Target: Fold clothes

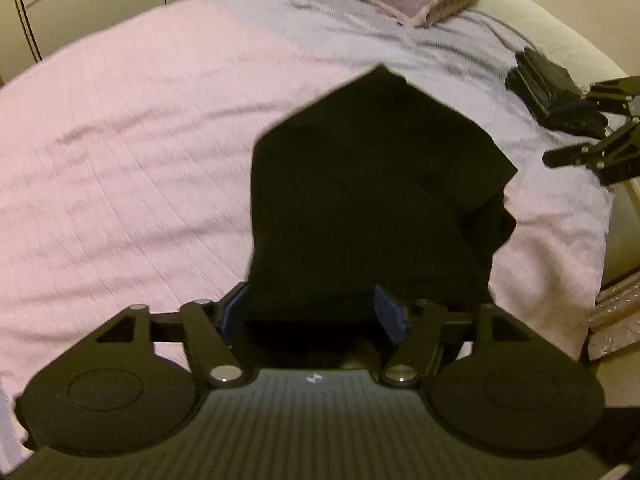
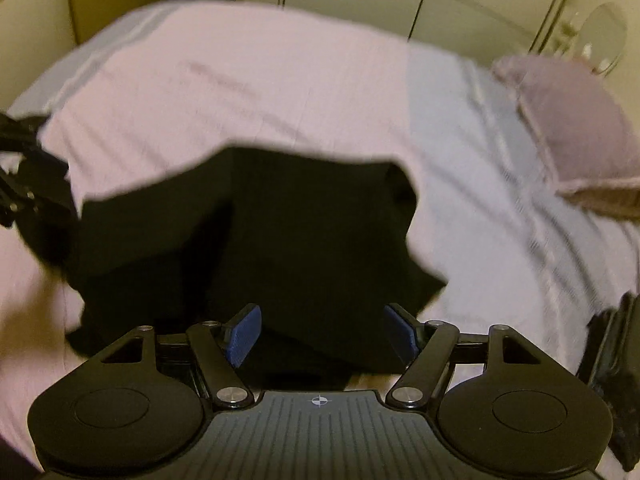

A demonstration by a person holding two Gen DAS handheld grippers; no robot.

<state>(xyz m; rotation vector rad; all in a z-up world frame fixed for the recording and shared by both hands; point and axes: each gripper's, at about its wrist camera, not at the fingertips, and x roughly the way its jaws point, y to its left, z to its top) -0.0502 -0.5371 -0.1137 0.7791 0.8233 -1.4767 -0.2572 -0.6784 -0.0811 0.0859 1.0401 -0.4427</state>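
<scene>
Lying on the bed [image 1: 120, 140], the black garment [image 1: 360, 200] sits at the near edge, straight ahead of both grippers. The left gripper [image 1: 312, 312] has its blue pads spread wide with dark cloth bunched between them and draped over the gap; whether the pads press on that cloth I cannot tell. From this view the garment tapers away to a point, so its long axis runs forward from the jaws. The right gripper [image 2: 320, 332] also stands wide apart, pads bare, the garment's near edge just in front of them and apparently not held. I judge the left gripper nearer to a hold.

The left view alone shows a stack of dark items [image 1: 552, 92] far right on the bed and the right gripper's fingers beside it. The right view alone shows the garment's broad, wavy far edge. A pillow [image 2: 568, 128] appears in both.
</scene>
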